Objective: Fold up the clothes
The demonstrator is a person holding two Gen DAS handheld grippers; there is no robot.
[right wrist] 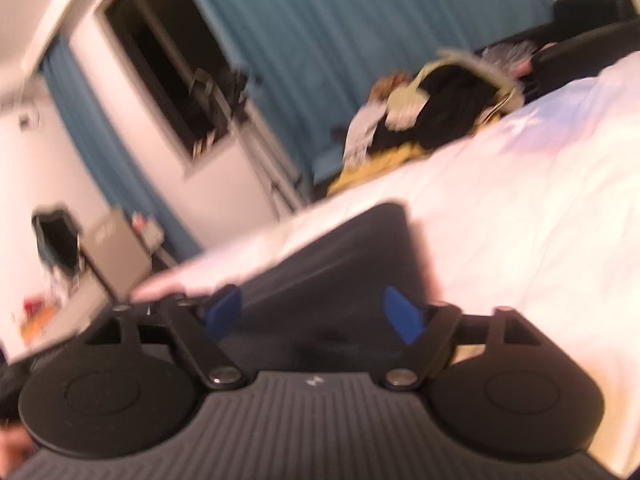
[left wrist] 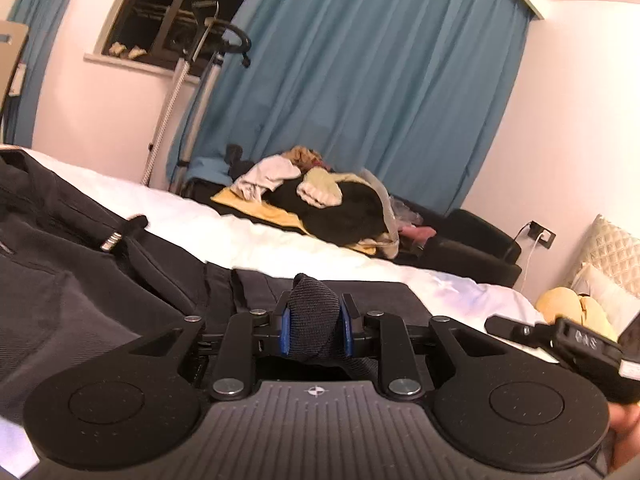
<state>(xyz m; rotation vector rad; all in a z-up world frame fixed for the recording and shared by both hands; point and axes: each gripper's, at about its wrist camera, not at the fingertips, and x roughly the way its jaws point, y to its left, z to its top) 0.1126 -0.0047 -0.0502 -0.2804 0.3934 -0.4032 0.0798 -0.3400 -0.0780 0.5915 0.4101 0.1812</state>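
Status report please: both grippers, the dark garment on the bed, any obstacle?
Left gripper shut on dark garment. Right gripper open over garment, holding nothing. No obstacle on white sheet.

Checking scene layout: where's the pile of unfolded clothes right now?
In the left wrist view the clothes pile sits centre frame on the far edge of the white bed, before the blue curtain. It lies beyond the dark garment.

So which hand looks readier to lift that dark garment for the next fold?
Probably the left: the left gripper already pinches a bunch of the dark garment, while the right gripper stands open above it.
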